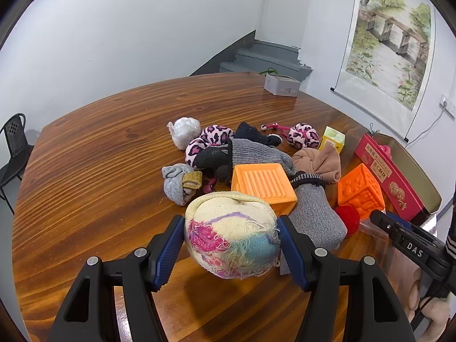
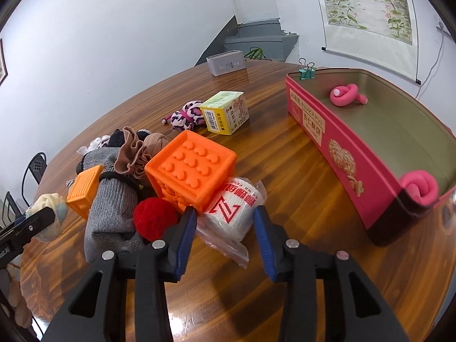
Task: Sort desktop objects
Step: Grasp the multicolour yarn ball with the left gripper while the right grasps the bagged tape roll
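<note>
My left gripper (image 1: pixel 230 223) is shut on a rolled cream sock ball (image 1: pixel 230 236) with pink and blue yarn, held just above the wooden table (image 1: pixel 99 171). In the right wrist view, my right gripper (image 2: pixel 225 213) is open, its blue pads on either side of a white bagged roll with red print (image 2: pixel 232 211) lying on the table. An orange embossed cube (image 2: pixel 193 168) and a red pompom (image 2: pixel 155 218) touch that roll. To the right stands an open pink tin (image 2: pixel 342 148) holding two knotted pink pieces (image 2: pixel 346 94).
A pile lies mid-table: grey socks (image 1: pixel 316 213), an orange ridged dish (image 1: pixel 262 183), leopard-print pieces (image 1: pixel 205 145), a tan cloth (image 1: pixel 319 159), a white bagged ball (image 1: pixel 185 131), a yellow carton (image 2: pixel 225 112). A grey box (image 1: pixel 282 85) sits at the far edge. A black chair (image 1: pixel 14 142) stands left.
</note>
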